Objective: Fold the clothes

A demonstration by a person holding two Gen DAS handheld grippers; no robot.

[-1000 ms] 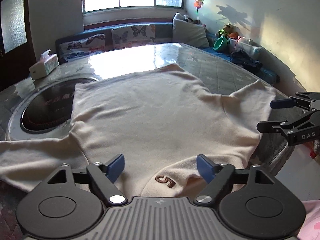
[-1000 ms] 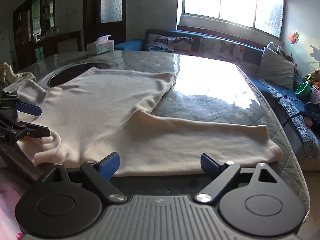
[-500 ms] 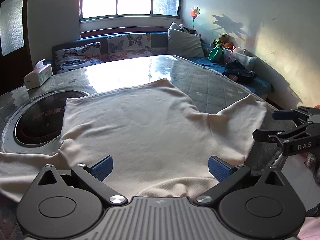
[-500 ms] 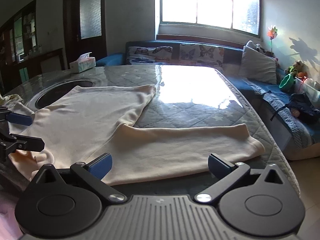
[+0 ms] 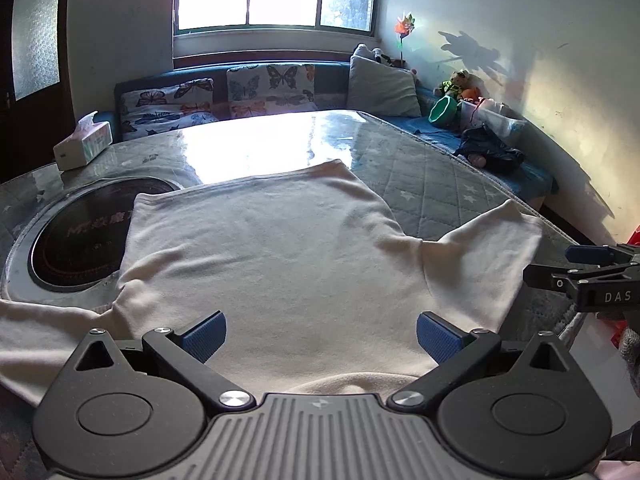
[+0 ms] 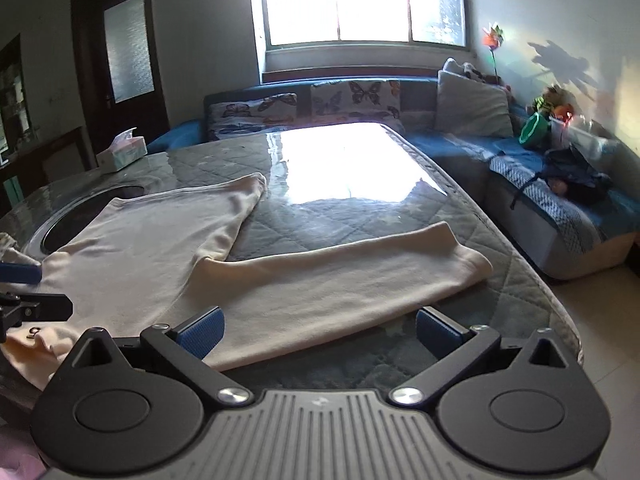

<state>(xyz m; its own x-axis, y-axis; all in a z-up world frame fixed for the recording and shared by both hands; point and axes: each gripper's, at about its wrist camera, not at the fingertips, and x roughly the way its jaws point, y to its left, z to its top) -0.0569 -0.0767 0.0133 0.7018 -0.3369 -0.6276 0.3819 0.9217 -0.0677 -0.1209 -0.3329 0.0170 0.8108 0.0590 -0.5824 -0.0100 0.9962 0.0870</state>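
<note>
A cream long-sleeved top (image 5: 272,256) lies spread flat on the grey quilted table (image 5: 432,184), collar toward me, hem at the far side. My left gripper (image 5: 320,334) hovers open above the collar end, nothing between its blue pads. In the right wrist view the same top (image 6: 152,240) lies at left and its right sleeve (image 6: 344,276) stretches across the table. My right gripper (image 6: 318,330) stands open over the sleeve's near edge, holding nothing. Each gripper shows at the edge of the other's view: the right gripper (image 5: 576,264) and the left gripper (image 6: 24,288).
A round dark hotplate (image 5: 80,232) is set into the table at left, partly under the top. A tissue box (image 5: 82,146) stands at the table's far left. A blue sofa (image 6: 560,200) with cushions, toys and a green bowl (image 5: 443,110) runs behind and to the right.
Both grippers' jaws have spread wider. Both hands drew back slightly from the top, and the collar logo has slipped out of the left view. The right view rolled level.
</note>
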